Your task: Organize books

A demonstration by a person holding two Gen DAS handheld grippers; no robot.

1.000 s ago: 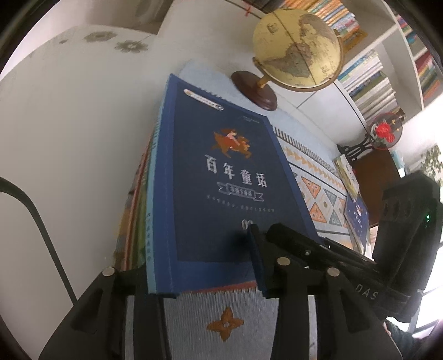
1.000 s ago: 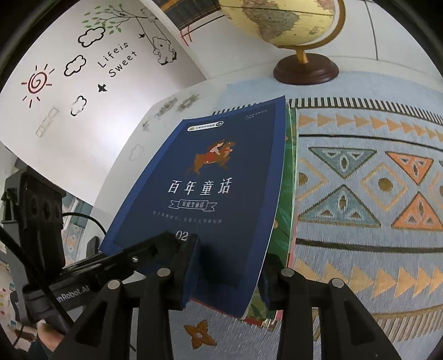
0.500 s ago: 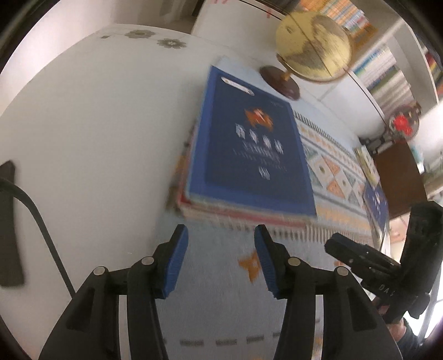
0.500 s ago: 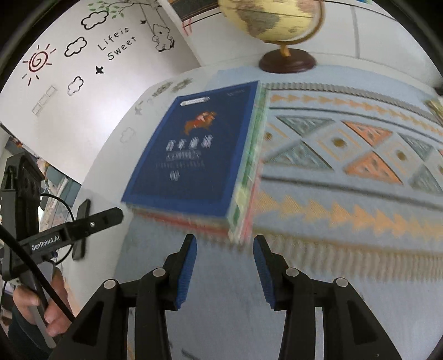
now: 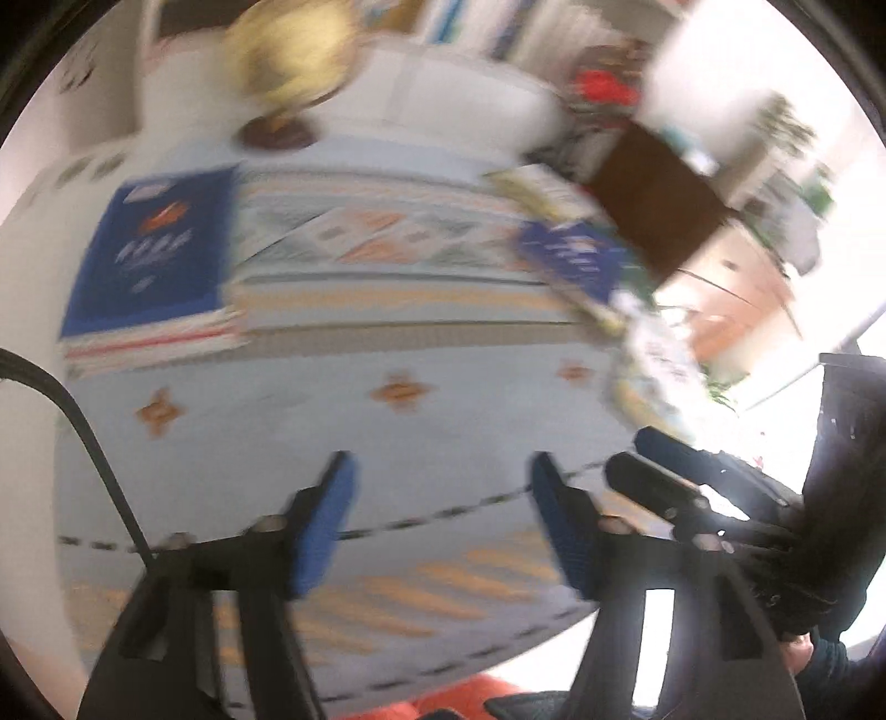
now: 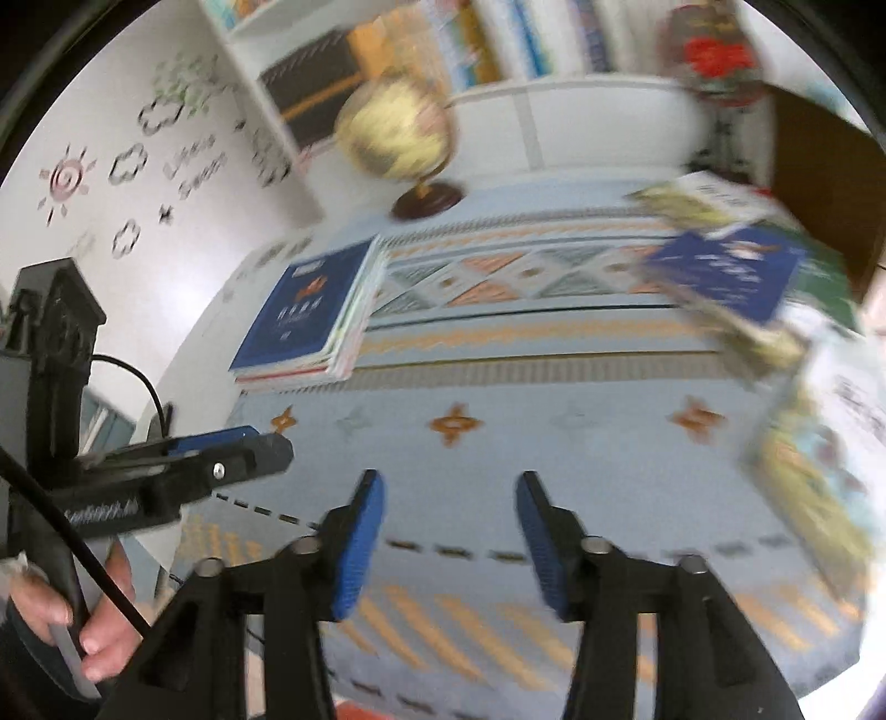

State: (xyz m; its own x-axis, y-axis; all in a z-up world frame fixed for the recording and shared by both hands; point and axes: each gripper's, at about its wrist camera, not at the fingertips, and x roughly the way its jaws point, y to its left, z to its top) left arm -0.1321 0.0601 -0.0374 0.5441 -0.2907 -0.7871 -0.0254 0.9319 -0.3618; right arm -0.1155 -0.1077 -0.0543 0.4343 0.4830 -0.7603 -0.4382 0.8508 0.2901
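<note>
With my left gripper (image 5: pixel 440 526) and right gripper (image 6: pixel 448 534) both wide apart and empty, I should square up to what looks like a loose navy book (image 6: pixel 725 274) before closing.

Both fisheye views were bright with daylight but heavily smeared by motion. In the left wrist view the globe (image 5: pixel 288 52) was a yellow streak and the blue-covered book stack (image 5: pixel 149 249) had unreadable lettering; the lower right corner was blown out to white, probably by a window, though the glare hid its source. The right wrist view was sharper at centre: the patterned tablecloth (image 6: pixel 498 387) showed its diamonds fairly crisply, while the scattered books (image 6: pixel 736 271) at the right edge dissolved into blur. Straight lines bowed near both circular rims, which were vignetted black. Shadows were soft and faint.
</note>
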